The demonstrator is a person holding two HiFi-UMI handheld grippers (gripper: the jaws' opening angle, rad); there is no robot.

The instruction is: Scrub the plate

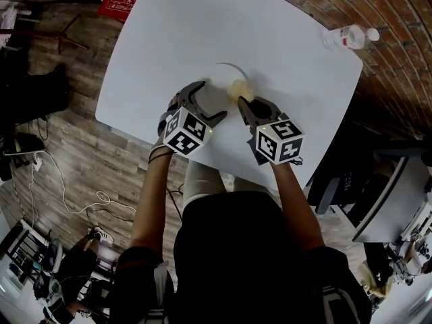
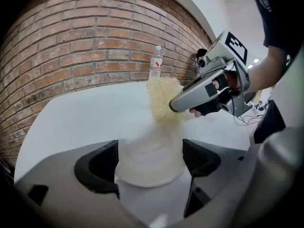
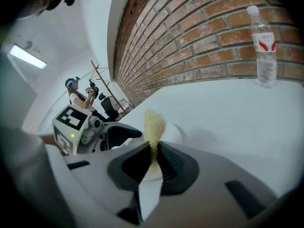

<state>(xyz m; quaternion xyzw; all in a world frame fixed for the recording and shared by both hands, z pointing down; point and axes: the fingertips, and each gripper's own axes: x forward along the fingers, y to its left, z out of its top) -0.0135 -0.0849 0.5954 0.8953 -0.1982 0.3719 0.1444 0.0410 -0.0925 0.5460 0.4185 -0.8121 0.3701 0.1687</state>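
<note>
The plate (image 1: pixel 217 73) lies flat on the white table (image 1: pixel 283 39), close to its near edge and right in front of the person. It is white on white, so in the head view only its far rim shows as a thin arc. The left gripper (image 1: pixel 212 101) reaches in from the near left, and its own view shows the plate (image 2: pixel 149 167) filling the gap between the two pads. Each pad sits against the rim, so I judge the jaws to be clamped on it to steady it. The yellow sponge (image 1: pixel 237 88) is at the plate's far-right rim, pinched at its lower end in the closed jaws of the right gripper (image 1: pixel 244 103), with the rest sticking out past the fingertips. In the left gripper view the sponge (image 2: pixel 163 99) stands tall, its long axis running away from the holding jaws, and its bottom edge seems to meet the plate's far side, though blur hides the contact. The plate face thus lies left of and nearer than the sponge, so a scrub stroke would probably sweep that way, toward the left gripper. A bottle (image 1: pixel 351 38) stands well apart at the far right corner.
</note>
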